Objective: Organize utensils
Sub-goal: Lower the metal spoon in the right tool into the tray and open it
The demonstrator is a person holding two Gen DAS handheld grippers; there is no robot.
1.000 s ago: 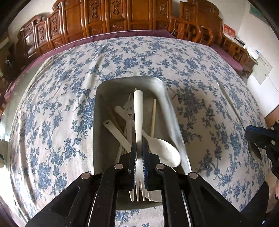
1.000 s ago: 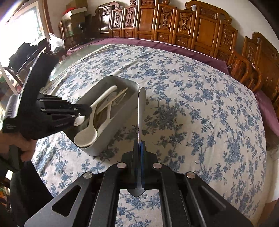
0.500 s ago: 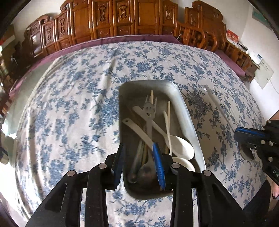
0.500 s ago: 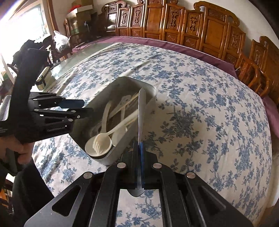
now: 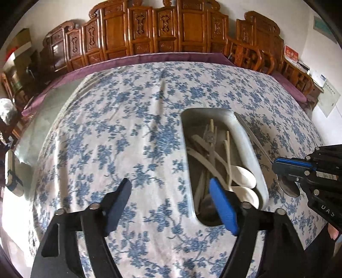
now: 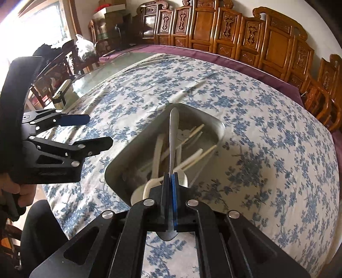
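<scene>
Utensils [image 5: 215, 158] lie heaped in a metal tray [image 5: 250, 147] on the bench's floral cloth [image 5: 119, 136]. Left tool [image 5: 171, 192], jaws just opened wide, holds nothing; right tool [image 6: 170, 181] pinches a metal spoon [image 6: 172, 136] over the tray.

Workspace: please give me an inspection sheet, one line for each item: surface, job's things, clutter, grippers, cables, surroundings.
Surface: table under a white cloth with blue flowers; bare glass at its far left.
Job's things: metal tray holds white spoons, a fork and chopsticks; a metal spoon is held above it.
Clutter: a small jar on the glass; white sticks on the cloth beyond the tray.
Grippers: left gripper open, jaws just been opening, nothing between them; right gripper shut on the metal spoon.
Cables: nothing seen.
Surroundings: carved wooden chairs along the wall; boxes near the window.
</scene>
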